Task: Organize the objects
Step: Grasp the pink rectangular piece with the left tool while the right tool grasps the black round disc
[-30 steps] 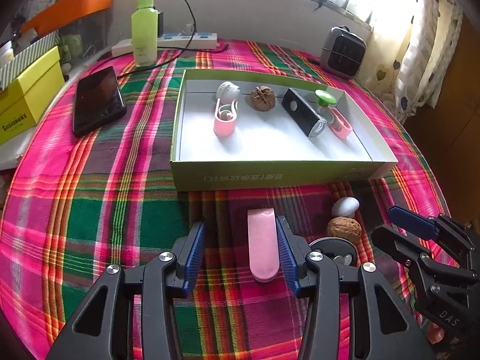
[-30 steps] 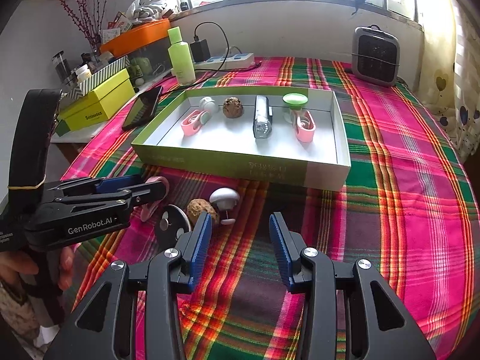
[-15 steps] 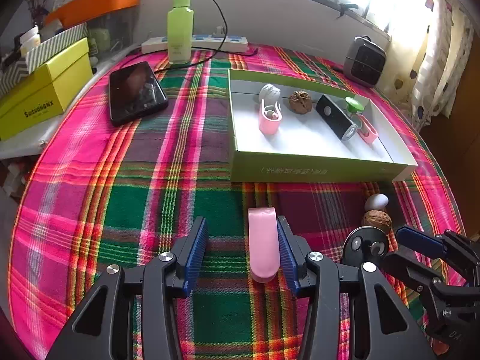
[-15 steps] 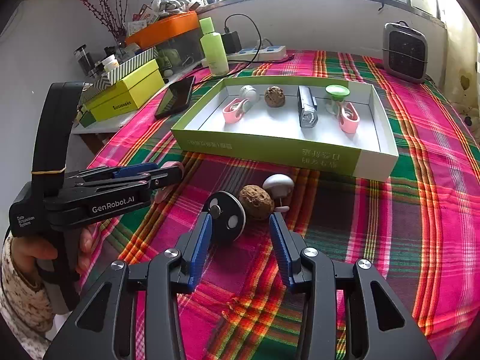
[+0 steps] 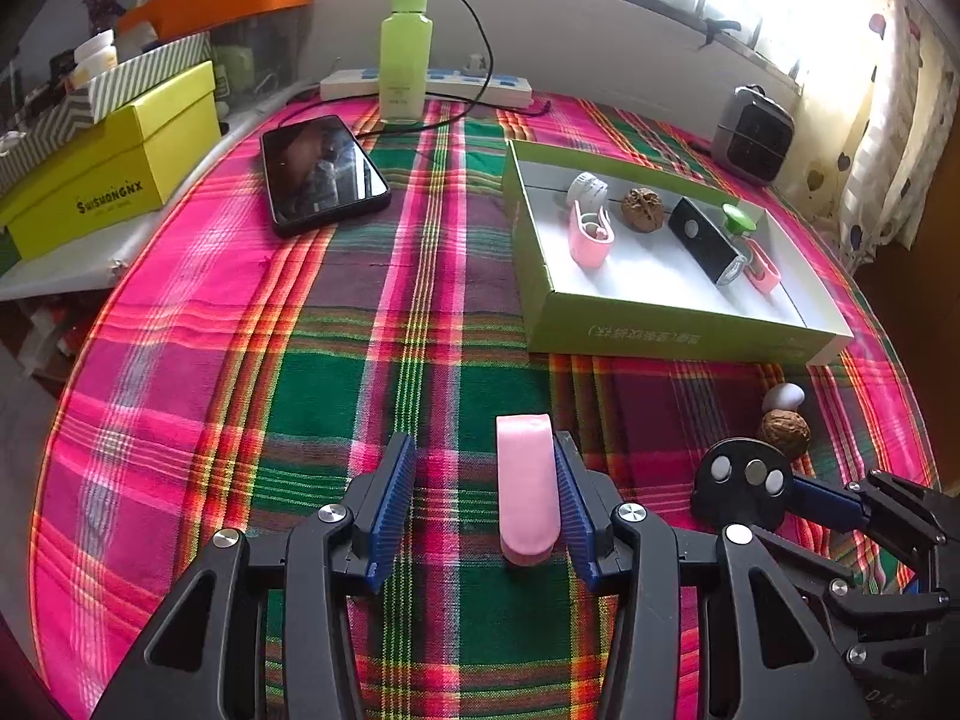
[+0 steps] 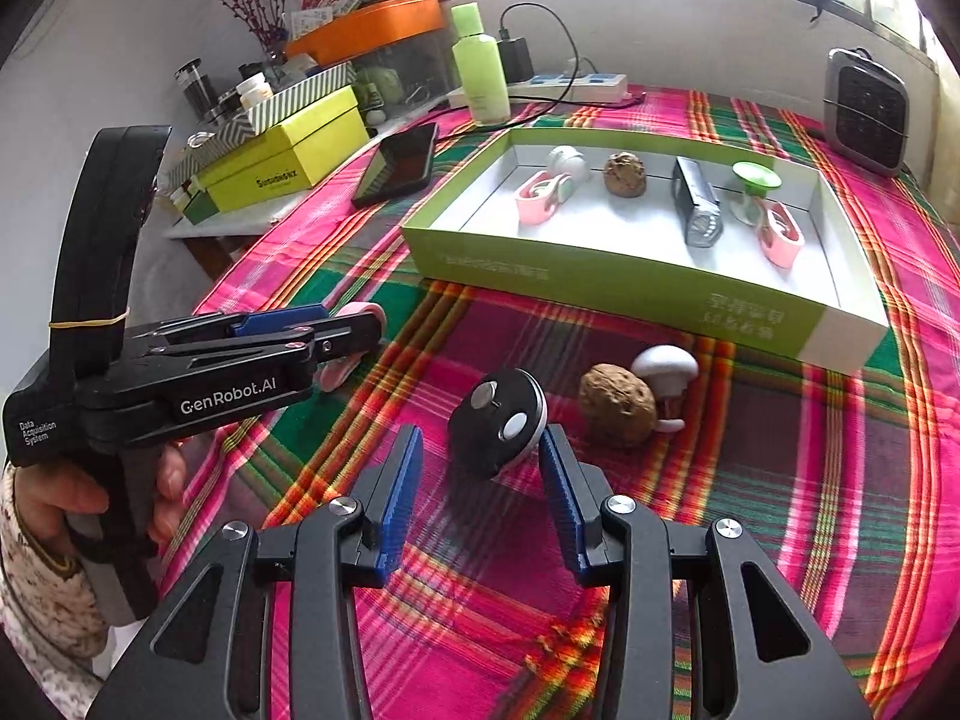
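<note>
A pink clip (image 5: 527, 486) lies along the right pad of my left gripper (image 5: 483, 457). A gap shows between the clip and the left pad. From the side, the clip (image 6: 363, 317) curls around the tip of the left gripper (image 6: 354, 333), which hangs above the cloth. My right gripper (image 6: 480, 450) is open, and a black round disc (image 6: 498, 423) stands between its fingertips with neither pad pressing it. A walnut (image 6: 618, 405) and a white mushroom-shaped piece (image 6: 663, 363) lie just beyond the disc. The green box (image 6: 600, 276) holds pink clips, a walnut, a black torch and a green-capped piece.
A phone (image 5: 321, 171), a green bottle (image 5: 405, 54), a power strip with its cable (image 5: 474, 84) and a yellow box (image 5: 114, 174) sit at the back left. A small heater (image 5: 753, 135) stands at the back right. A person's hand (image 6: 78, 492) holds the left gripper's handle.
The left gripper has swung left, away from the box, and the pink clip kept its place at the right pad. The right gripper came forward and down until the black disc stood between its tips.
</note>
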`<control>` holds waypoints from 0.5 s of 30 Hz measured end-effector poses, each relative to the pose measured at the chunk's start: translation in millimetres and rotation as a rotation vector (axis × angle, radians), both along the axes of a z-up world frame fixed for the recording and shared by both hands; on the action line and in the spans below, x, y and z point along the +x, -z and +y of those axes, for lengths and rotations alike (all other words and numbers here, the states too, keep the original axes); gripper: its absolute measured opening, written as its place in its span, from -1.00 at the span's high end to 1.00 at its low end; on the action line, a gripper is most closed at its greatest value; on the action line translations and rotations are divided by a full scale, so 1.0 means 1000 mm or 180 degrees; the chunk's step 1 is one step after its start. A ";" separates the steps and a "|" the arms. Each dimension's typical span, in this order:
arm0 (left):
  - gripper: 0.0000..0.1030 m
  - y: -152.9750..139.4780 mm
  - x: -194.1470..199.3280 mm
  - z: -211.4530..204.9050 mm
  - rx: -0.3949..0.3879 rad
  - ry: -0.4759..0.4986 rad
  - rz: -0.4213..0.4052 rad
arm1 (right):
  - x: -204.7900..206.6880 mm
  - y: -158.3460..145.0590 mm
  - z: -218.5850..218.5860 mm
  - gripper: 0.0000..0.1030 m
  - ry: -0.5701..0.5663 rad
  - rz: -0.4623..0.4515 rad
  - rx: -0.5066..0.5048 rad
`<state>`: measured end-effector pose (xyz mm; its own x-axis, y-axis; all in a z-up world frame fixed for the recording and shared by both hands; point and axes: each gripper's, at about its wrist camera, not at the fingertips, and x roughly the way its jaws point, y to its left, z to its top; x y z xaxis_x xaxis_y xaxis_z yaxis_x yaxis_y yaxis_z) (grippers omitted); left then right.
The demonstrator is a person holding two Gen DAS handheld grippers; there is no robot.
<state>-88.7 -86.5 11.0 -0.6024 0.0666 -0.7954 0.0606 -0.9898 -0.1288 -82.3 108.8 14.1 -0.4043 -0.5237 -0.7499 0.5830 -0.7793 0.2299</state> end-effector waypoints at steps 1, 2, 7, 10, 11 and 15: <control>0.14 0.000 0.000 -0.001 0.0000 -0.0004 0.0001 | -0.001 0.001 -0.003 0.19 -0.0005 0.0010 0.0029; 0.14 0.000 0.000 -0.002 -0.0004 -0.0004 0.0007 | -0.002 0.001 -0.004 0.19 0.0002 0.0014 0.0048; 0.13 0.001 0.001 -0.004 -0.0018 0.0023 0.0042 | -0.008 0.004 -0.014 0.19 -0.0005 0.0026 0.0098; 0.13 0.001 0.002 -0.002 -0.0050 0.0043 0.0064 | -0.009 0.004 -0.018 0.19 -0.0003 0.0094 0.0168; 0.13 0.002 0.002 -0.001 -0.0082 0.0055 0.0075 | -0.010 0.004 -0.019 0.20 -0.0009 0.0107 0.0181; 0.13 0.002 0.004 0.001 -0.0149 0.0073 0.0130 | -0.011 0.005 -0.020 0.20 0.0012 0.0129 0.0174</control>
